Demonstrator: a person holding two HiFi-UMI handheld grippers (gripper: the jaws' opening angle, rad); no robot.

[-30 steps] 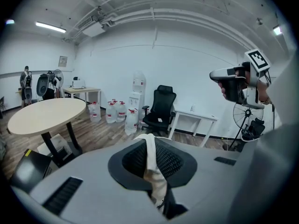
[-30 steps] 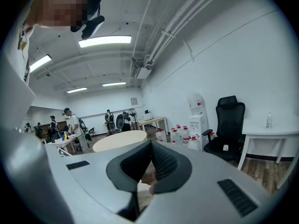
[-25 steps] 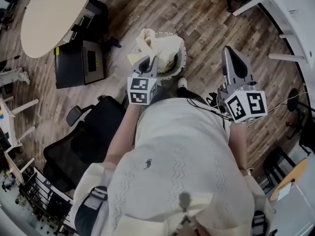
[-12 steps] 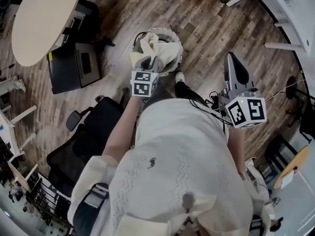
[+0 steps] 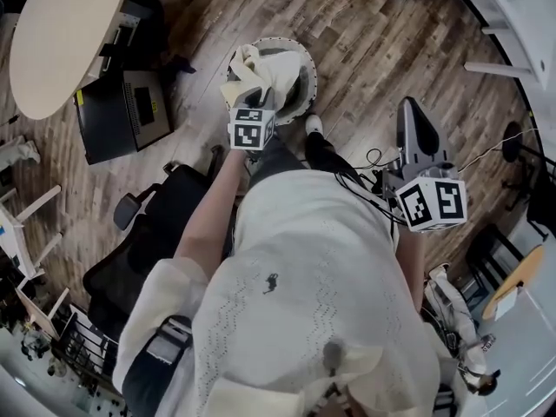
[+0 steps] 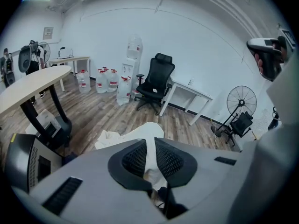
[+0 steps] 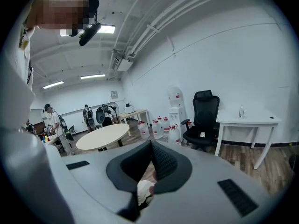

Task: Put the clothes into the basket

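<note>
Left gripper [image 5: 254,102] clamped on the pale cloth [image 5: 261,66], fabric pinched between its nearly closed jaws. Right gripper [image 5: 415,120] off to the side of the basket, jaws together, nothing held. Over the last second the left gripper has come down; the cloth now bunches in the basket [image 5: 306,57] on the floor, one fold across the rim. Release looks close.
</note>
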